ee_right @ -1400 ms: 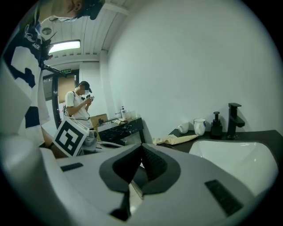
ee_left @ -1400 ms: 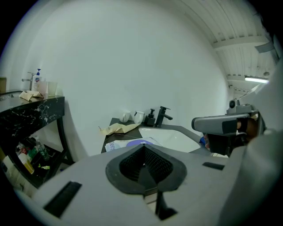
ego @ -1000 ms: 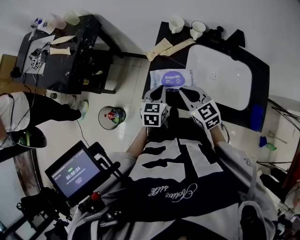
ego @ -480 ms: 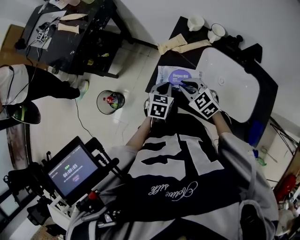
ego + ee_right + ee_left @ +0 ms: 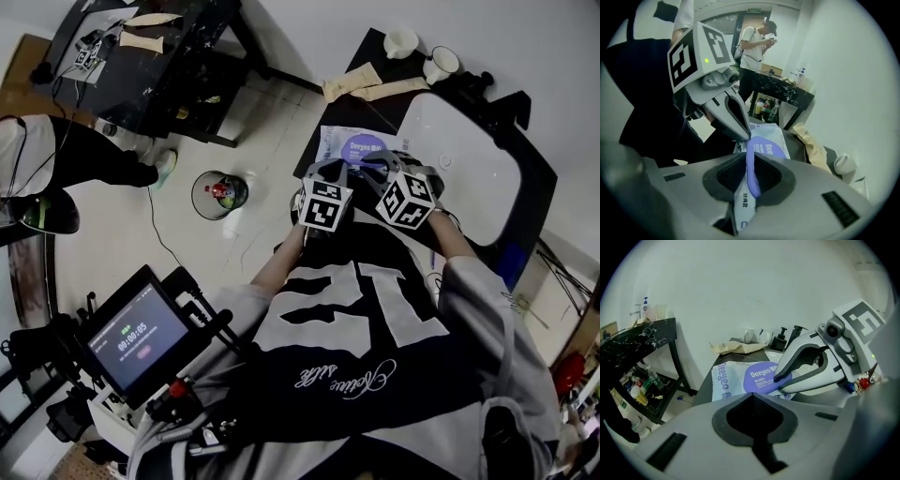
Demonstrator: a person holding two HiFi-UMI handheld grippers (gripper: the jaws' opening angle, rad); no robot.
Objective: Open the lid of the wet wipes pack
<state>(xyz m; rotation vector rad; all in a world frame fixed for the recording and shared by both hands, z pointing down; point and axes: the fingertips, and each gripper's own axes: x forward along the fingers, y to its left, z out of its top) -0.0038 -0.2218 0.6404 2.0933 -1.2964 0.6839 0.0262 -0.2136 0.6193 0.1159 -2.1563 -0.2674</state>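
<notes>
The wet wipes pack (image 5: 354,145), white with a purple oval lid, lies on the black counter (image 5: 323,117) beside the basin. My right gripper (image 5: 750,159) is shut on the near edge of the purple lid (image 5: 753,174), which stands edge-on between its pads. From the left gripper view, the right gripper (image 5: 780,379) bites the lid (image 5: 761,375) from the right. My left gripper (image 5: 753,397) is shut, its tips at the near edge of the pack (image 5: 727,380). In the right gripper view, the left gripper (image 5: 746,136) meets the pack (image 5: 772,140) at that edge. Both grippers (image 5: 330,173) (image 5: 380,171) sit close together.
A white basin (image 5: 459,155) fills the counter's right. Two white cups (image 5: 401,41) (image 5: 441,64) and beige cloths (image 5: 366,84) lie at the back. On the floor left stand a bin (image 5: 216,194), a black side table (image 5: 159,56), a person (image 5: 56,159) and a timer monitor (image 5: 131,342).
Both grippers have moved forward from the pack's near edge onto the pack. The right gripper has turned and closed on the purple lid. The head view has shifted.
</notes>
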